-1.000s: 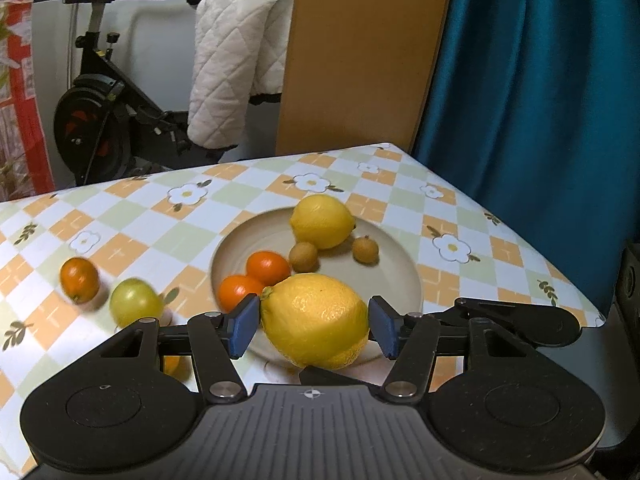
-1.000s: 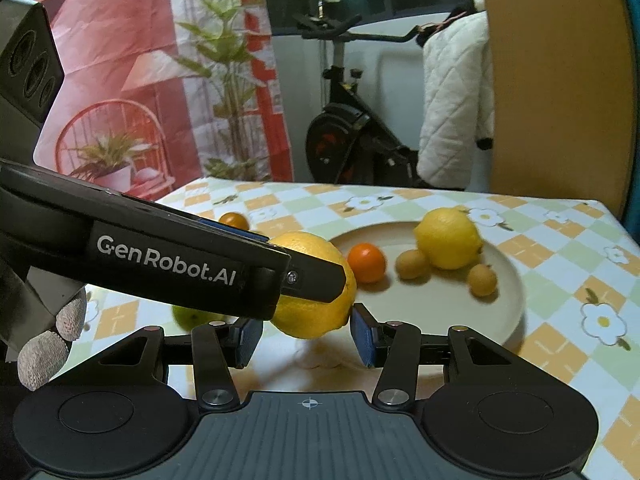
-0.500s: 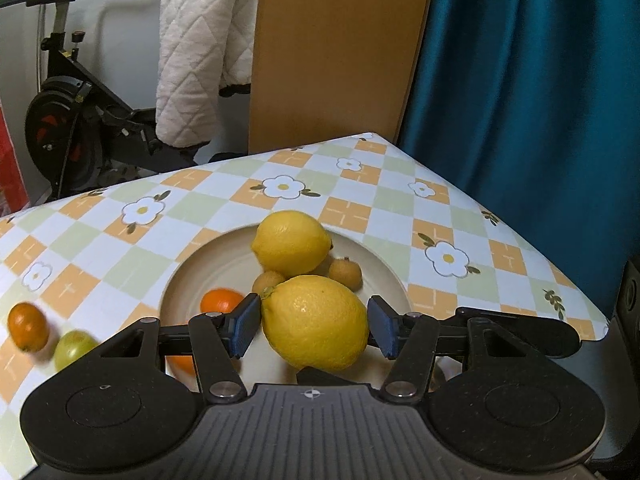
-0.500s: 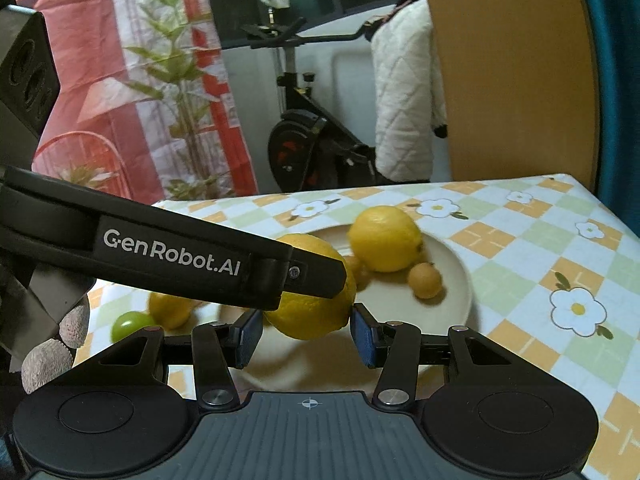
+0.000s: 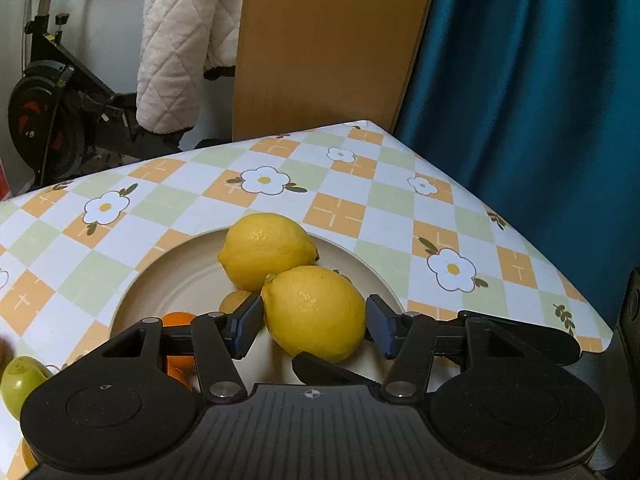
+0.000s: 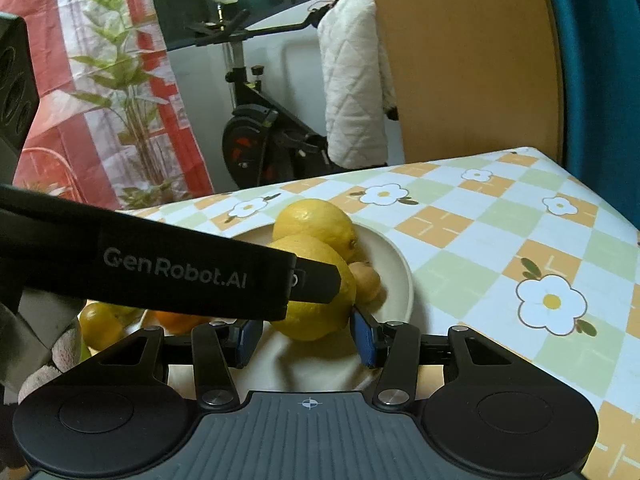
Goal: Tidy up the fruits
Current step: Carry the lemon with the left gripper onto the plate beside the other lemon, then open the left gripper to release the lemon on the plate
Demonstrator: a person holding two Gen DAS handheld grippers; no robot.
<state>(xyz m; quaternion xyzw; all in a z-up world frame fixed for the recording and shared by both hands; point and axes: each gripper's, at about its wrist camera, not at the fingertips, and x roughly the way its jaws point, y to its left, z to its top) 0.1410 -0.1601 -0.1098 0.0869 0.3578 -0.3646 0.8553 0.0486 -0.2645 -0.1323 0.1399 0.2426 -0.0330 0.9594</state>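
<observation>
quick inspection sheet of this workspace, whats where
surface: table under a checked, flowered cloth
job's things: beige plate holds a lemon, small brown fruits and an orange; second lemon held over the plate; green fruit on the cloth
clutter: nothing seen
grippers: left claw grips the second lemon; right claw just behind it, touching or not unclear
cables: nothing seen
surroundings: exercise bike, white quilted cover, teal curtain
</observation>
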